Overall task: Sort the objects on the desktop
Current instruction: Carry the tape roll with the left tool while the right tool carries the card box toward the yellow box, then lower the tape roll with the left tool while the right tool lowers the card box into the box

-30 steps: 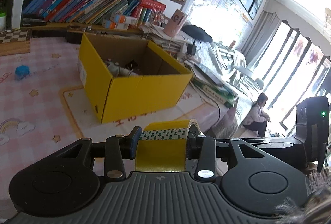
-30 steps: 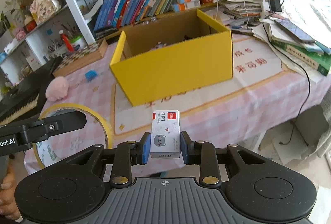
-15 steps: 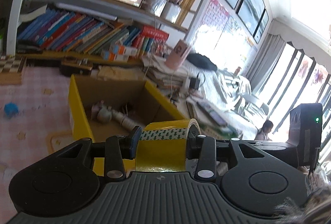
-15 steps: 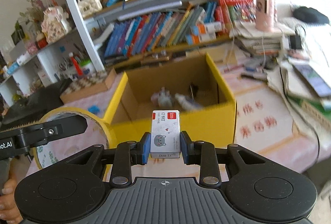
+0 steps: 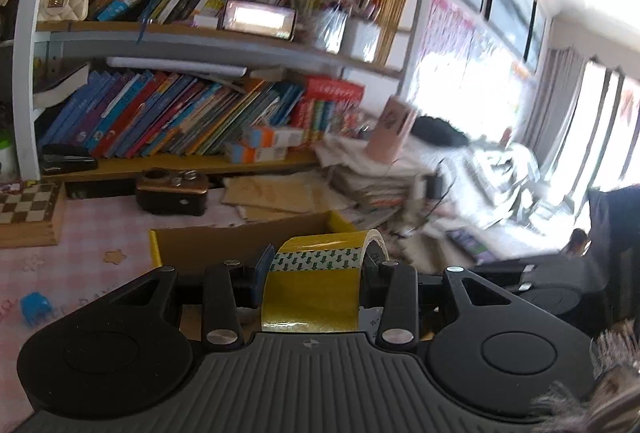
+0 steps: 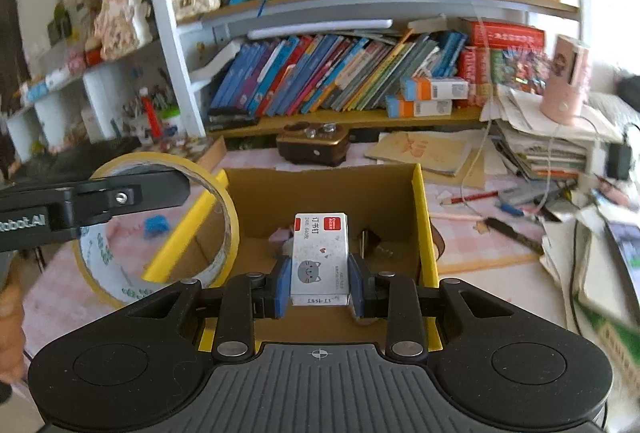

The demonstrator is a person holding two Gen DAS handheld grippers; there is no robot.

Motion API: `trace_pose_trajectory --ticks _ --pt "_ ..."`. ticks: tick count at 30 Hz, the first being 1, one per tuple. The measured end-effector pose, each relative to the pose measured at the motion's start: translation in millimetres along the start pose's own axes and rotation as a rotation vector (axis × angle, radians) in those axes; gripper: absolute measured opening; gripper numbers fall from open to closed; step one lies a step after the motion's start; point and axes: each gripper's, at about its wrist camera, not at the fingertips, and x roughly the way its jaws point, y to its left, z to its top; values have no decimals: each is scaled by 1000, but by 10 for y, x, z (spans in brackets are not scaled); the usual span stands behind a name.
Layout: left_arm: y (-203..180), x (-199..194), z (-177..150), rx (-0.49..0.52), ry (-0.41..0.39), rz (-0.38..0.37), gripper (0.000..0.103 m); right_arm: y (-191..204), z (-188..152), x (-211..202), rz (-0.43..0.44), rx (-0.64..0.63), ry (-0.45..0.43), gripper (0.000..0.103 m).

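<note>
Two grippers were both full over the yellow box [image 6: 422, 217]. My left gripper [image 5: 316, 273] squeezed the yellow tape roll [image 5: 320, 281] above the box's left edge. My right gripper [image 6: 319, 287] pinched the small white staple box [image 6: 320, 257] right above the open box.

The desk [image 6: 480, 249] wears a pink checked cloth. On it stands an open yellow cardboard box [image 6: 421, 217], near the front edge. Behind the box, toward the back edge under the bookshelf, sits a brown box with knobs [image 6: 312, 147], and just right of that lie tan paper sheets [image 6: 424, 149]. A tall pile of papers [image 6: 544, 145] fills the back right corner. Right of the yellow box, a red pencil [image 6: 470, 198] and other pens lie loose on the cloth. Left of the box rests a small blue object [image 5: 35, 307], and a chessboard [image 5: 28, 207] sits toward the back left.
</note>
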Motion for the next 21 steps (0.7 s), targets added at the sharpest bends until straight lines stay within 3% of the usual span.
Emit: trace_pose_trajectory --ticks 4,9,16,21 --pt "-27 334 -68 121 74 71 38 4 27 313 5 -102 63 30" --pt "-91 591 -213 246 165 105 38 45 0 626 5 -241 139 30" --pt "-192 778 -364 336 242 110 38 108 -89 897 17 -366 238 30" --pt "-176 811 -387 328 261 104 38 66 -81 973 42 -348 290 30"
